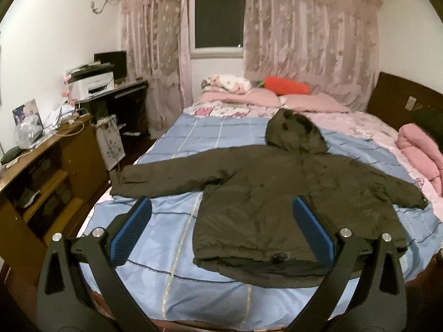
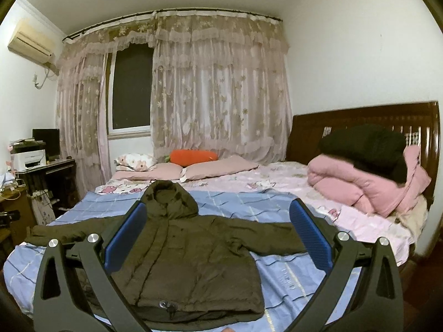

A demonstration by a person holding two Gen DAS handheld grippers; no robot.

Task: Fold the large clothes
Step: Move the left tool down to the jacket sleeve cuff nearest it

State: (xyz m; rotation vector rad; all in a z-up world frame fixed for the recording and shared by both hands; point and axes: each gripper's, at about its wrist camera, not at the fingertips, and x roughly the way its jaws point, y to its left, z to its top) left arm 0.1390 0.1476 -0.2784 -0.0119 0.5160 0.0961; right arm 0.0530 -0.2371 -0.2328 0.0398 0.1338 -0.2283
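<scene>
The left gripper [image 1: 221,229] and right gripper [image 2: 216,238] both hang above the bed's near edge with jaws spread wide, holding nothing, likely poised to start the fold. Just beyond them the dark green coat [image 1: 277,204] lies flat on the blue sheet [image 1: 171,238], sleeves stretched toward nine and three o'clock, hood [image 1: 296,132] at twelve, so each side is easy to reach.

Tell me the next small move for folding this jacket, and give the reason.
Probably lower the left gripper to the sleeve stretched toward the desk side and close on its cuff. The olive hooded jacket lies flat on the blue sheet with both sleeves spread out, nothing folded yet, and both the left and right gripper hover open above it, holding nothing.
</scene>
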